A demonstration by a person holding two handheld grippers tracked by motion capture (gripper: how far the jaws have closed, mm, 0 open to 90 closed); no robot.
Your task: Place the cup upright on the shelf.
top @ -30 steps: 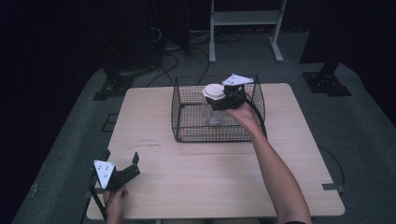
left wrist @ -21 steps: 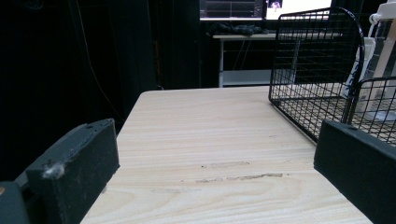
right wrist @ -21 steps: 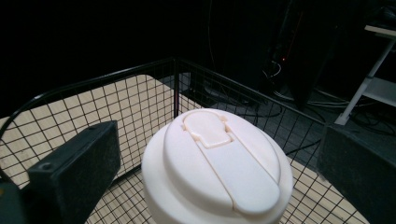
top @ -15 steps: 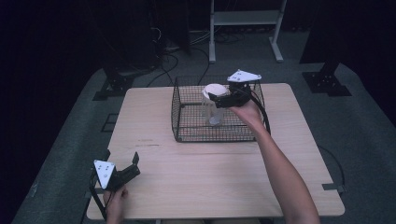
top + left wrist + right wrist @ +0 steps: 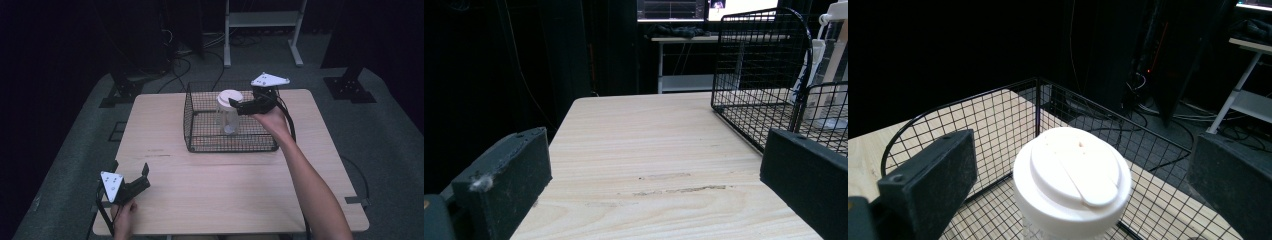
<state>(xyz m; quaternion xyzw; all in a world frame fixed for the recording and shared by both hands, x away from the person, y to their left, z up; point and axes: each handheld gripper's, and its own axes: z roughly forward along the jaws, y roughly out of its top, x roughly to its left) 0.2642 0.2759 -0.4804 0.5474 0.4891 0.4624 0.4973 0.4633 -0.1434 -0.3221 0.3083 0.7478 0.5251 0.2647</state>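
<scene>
My right gripper (image 5: 239, 106) hangs over the wire basket (image 5: 200, 142), jaws spread wide and gripping nothing. The jar (image 5: 228, 114) stands upright inside the basket, toward its far right part, its white lid (image 5: 1072, 177) directly ahead of the jaws and a little below them in the right gripper view. One jaw sits off each side of the lid, neither touching it, so the jar lies between and just beyond them.

The relation that matters: the jar's long axis runs straight up, and my jaws come at it from the side, level with the lid. To take it again I would move forward and slightly down until the jaws flank the lid or the clear body under it; to leave it, I pull back and up over the basket's right wall.

My left gripper (image 5: 134, 183) rests at the near left corner of the table (image 5: 240, 190), also wide open and empty, well apart from the basket (image 5: 764, 60). The right hand (image 5: 272, 117) is much the nearer.
</scene>
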